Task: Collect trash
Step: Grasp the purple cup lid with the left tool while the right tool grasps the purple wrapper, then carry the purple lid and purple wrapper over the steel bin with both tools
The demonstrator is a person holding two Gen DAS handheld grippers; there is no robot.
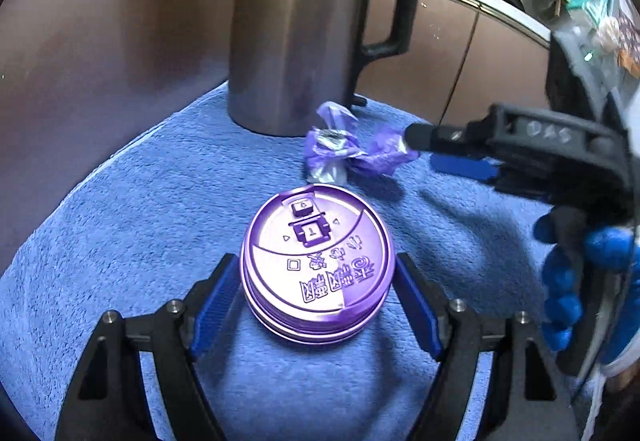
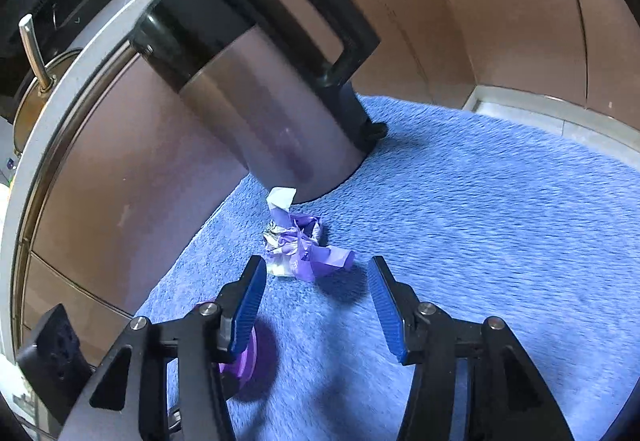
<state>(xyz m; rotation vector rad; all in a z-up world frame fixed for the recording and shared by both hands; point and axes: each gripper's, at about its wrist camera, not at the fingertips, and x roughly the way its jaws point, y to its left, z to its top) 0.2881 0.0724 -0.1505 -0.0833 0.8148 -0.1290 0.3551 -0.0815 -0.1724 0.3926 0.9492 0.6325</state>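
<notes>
Left gripper (image 1: 318,285) spread wide around a purple cup lid (image 1: 316,265) lying flat on the blue towel (image 1: 140,241), pads just beside its rim on both sides, contact not clear enough to call. Right gripper (image 2: 316,289) spread with nothing between the pads, pointed at a crumpled purple-and-silver wrapper (image 2: 300,249) just ahead on the towel. Wrapper near the foot of a steel kettle (image 2: 272,113), between kettle and lid.
</notes>
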